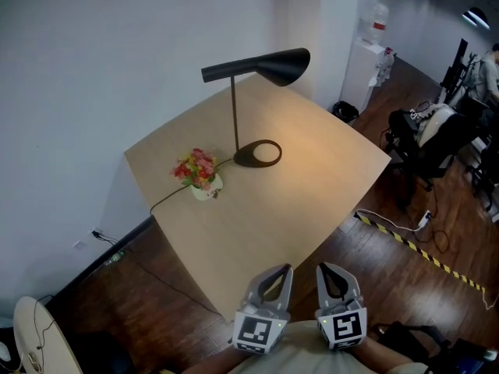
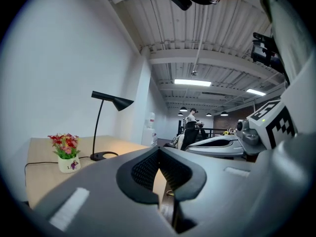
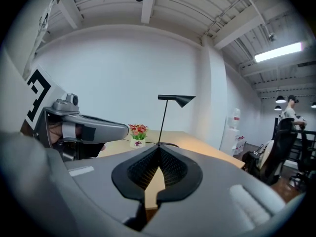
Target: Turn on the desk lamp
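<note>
A black desk lamp [image 1: 235, 107] stands on the back part of a light wooden table [image 1: 312, 201], its cone shade [image 1: 281, 65] pointing right over its ring base [image 1: 258, 153]. A warm patch of light lies on the table right of the base. My left gripper [image 1: 287, 269] and right gripper [image 1: 321, 266] hang side by side at the table's near corner, far from the lamp, both shut and holding nothing. The lamp [image 2: 112, 100] shows beyond my left gripper [image 2: 159, 149]; in the right gripper view the lamp [image 3: 175, 99] rises beyond my right gripper [image 3: 159, 148].
A small white pot of red and yellow flowers [image 1: 199, 174] sits left of the lamp base, and the lamp's cable [image 1: 168, 197] runs off the table's left edge. A white wall backs the table. A water dispenser [image 1: 366, 68], office chair [image 1: 425, 142] and striped floor tape [image 1: 421, 252] lie right.
</note>
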